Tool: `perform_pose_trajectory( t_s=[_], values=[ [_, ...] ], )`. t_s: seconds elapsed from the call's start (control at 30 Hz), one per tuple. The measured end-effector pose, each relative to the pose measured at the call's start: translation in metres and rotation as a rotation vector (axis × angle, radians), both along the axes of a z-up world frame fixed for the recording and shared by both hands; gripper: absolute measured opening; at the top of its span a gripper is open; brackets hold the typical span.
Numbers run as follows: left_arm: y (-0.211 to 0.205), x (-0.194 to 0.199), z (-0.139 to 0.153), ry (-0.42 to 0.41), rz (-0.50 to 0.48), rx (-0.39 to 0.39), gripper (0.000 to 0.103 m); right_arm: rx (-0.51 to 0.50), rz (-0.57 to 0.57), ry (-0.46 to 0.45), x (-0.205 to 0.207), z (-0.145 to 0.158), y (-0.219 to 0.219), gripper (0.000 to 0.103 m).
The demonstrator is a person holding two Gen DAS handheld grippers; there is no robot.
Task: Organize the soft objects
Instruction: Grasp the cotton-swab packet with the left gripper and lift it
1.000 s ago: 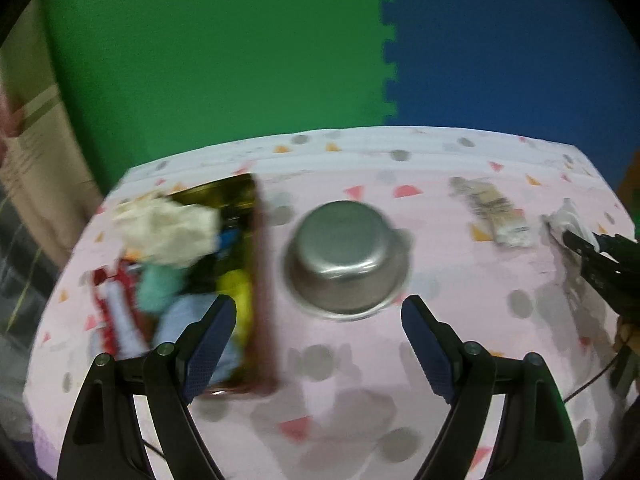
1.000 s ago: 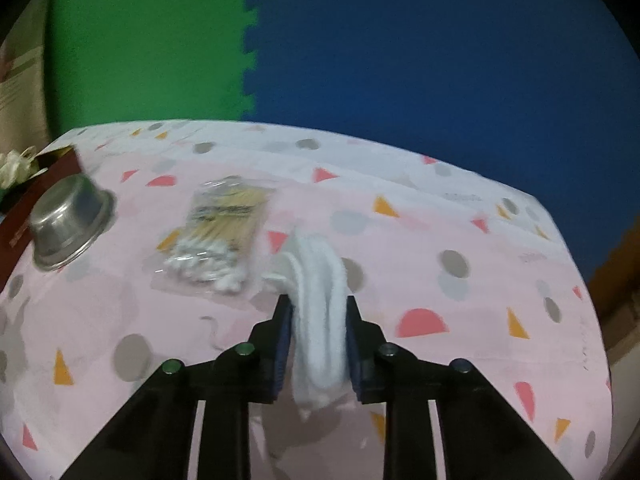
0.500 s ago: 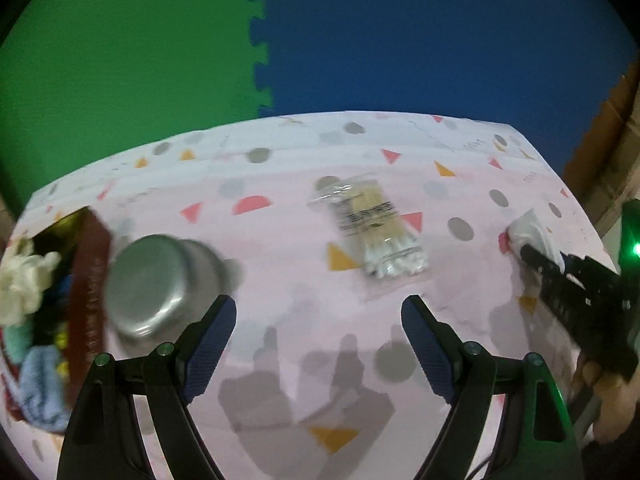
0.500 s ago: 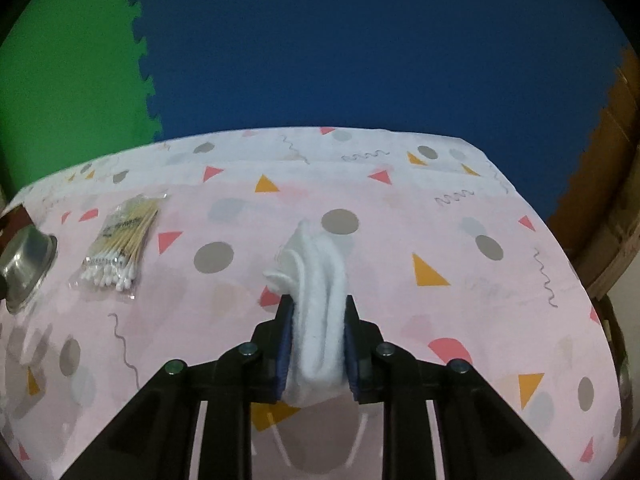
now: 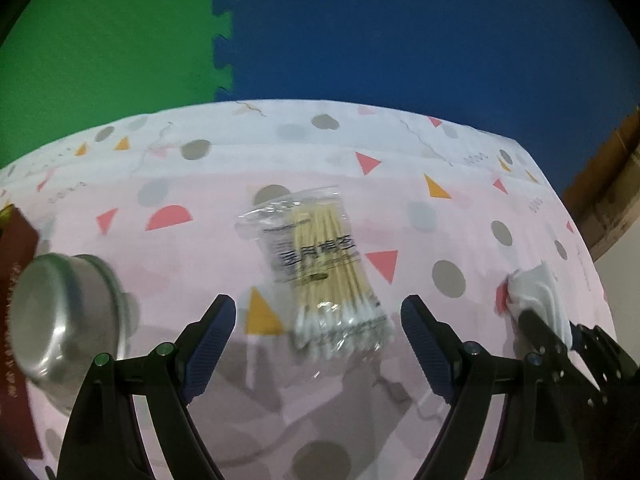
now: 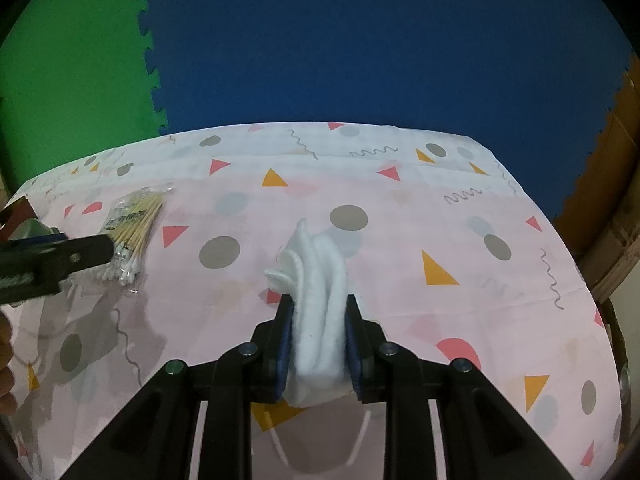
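Note:
My right gripper (image 6: 318, 312) is shut on a folded white cloth (image 6: 320, 276) and holds it just above the pink patterned tablecloth (image 6: 400, 220). The same cloth (image 5: 538, 292) and right gripper show at the right edge of the left wrist view. My left gripper (image 5: 318, 320) is open and empty, hovering just before a clear bag of cotton swabs (image 5: 324, 264). The bag also shows at the left of the right wrist view (image 6: 134, 224), partly behind the left gripper's finger.
An upturned steel bowl (image 5: 60, 320) lies at the left. A dark red box edge (image 5: 16, 248) sits behind it at the far left. Green and blue foam mats (image 5: 224, 40) form the wall. A wooden edge (image 5: 600, 184) stands at the right.
The left gripper has swung right, from the box and bowl to over the cotton swab bag. The right gripper, still holding the cloth, has shifted a little right.

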State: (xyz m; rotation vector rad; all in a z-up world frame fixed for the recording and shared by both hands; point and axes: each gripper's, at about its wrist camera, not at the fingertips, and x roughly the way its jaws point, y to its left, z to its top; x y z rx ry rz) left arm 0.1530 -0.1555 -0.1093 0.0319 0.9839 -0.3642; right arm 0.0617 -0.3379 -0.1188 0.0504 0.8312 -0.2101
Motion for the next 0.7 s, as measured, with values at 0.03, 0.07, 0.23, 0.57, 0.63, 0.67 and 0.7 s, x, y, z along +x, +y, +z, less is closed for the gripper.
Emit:
perform_pose_trajectory(
  t_s=[0.03, 0.07, 0.23, 0.57, 0.63, 0.67, 0.7],
  values=[
    [-0.003, 0.002, -0.002, 0.007, -0.001, 0.009, 0.082, 0.000, 0.001, 0.001, 0.000, 0.000, 0.001, 0.025],
    [-0.006, 0.004, -0.005, 0.016, -0.003, 0.016, 0.082, 0.001, 0.003, 0.002, 0.000, 0.000, 0.000, 0.025],
    [-0.013, 0.001, -0.016, 0.001, -0.034, 0.086, 0.069, 0.012, 0.007, 0.002, 0.000, 0.000, 0.000, 0.025],
    [0.015, -0.005, -0.011, 0.026, -0.084, 0.052, 0.021, 0.023, 0.012, 0.002, 0.001, -0.001, -0.002, 0.025],
    [0.022, -0.010, -0.010, 0.024, -0.080, 0.058, 0.020, 0.024, 0.012, 0.002, 0.001, -0.001, -0.002, 0.025],
    [0.024, -0.013, -0.010, 0.022, -0.083, 0.063, 0.020, 0.023, 0.012, 0.002, 0.001, -0.001, -0.002, 0.025],
    [0.026, -0.015, -0.009, 0.021, -0.085, 0.066, 0.020, 0.023, 0.011, 0.002, 0.001, -0.001, -0.002, 0.025]
  ],
)
